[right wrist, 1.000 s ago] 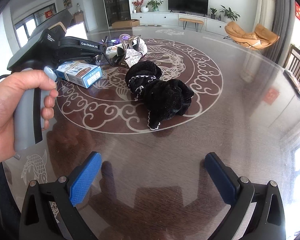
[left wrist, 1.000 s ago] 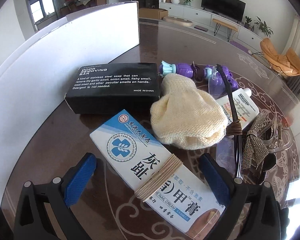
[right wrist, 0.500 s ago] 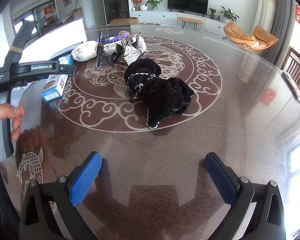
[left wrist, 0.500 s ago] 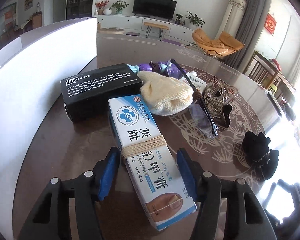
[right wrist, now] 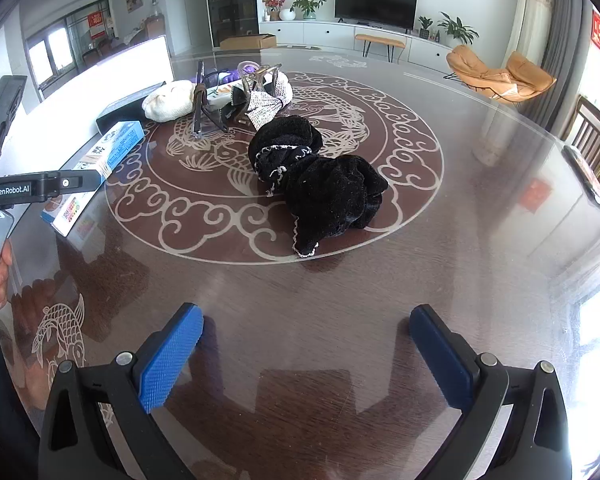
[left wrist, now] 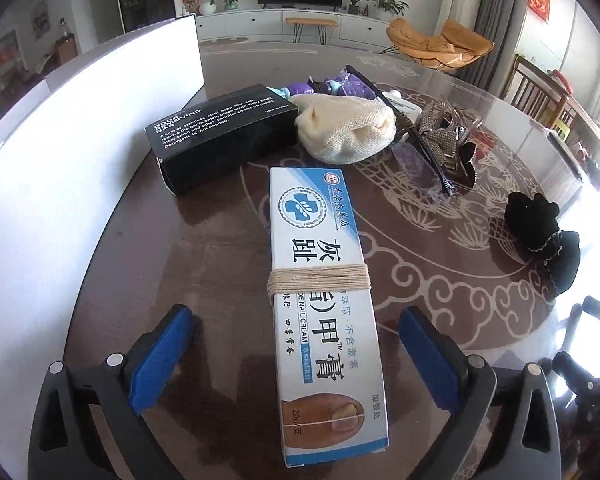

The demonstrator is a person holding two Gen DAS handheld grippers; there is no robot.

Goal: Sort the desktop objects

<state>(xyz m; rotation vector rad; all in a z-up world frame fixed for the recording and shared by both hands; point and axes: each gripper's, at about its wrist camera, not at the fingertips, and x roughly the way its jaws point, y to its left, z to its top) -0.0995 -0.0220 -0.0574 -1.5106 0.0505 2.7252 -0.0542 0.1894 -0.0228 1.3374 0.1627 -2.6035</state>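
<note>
A white-and-blue nail cream box (left wrist: pixel 324 300) wrapped with twine lies on the table between the jaws of my left gripper (left wrist: pixel 296 344), which is open with gaps on both sides. The box also shows in the right wrist view (right wrist: pixel 100 164). Behind it lie a black soap box (left wrist: pixel 220 132), a cream knitted pouch (left wrist: pixel 348 132), glasses (left wrist: pixel 416 152) and a hair clip (left wrist: pixel 448 136). A black sock bundle (right wrist: pixel 320 184) lies mid-table, well ahead of my open, empty right gripper (right wrist: pixel 306 356).
A white board (left wrist: pixel 80 152) stands along the left of the table. Purple items (left wrist: pixel 336 84) and a white tube (left wrist: pixel 404 104) lie behind the pouch. The left gripper's body (right wrist: pixel 28 188) and the hand are at the left of the right wrist view.
My left gripper closed on the nail cream box, turned it lengthwise away from the black box, then opened. The right gripper has not moved.
</note>
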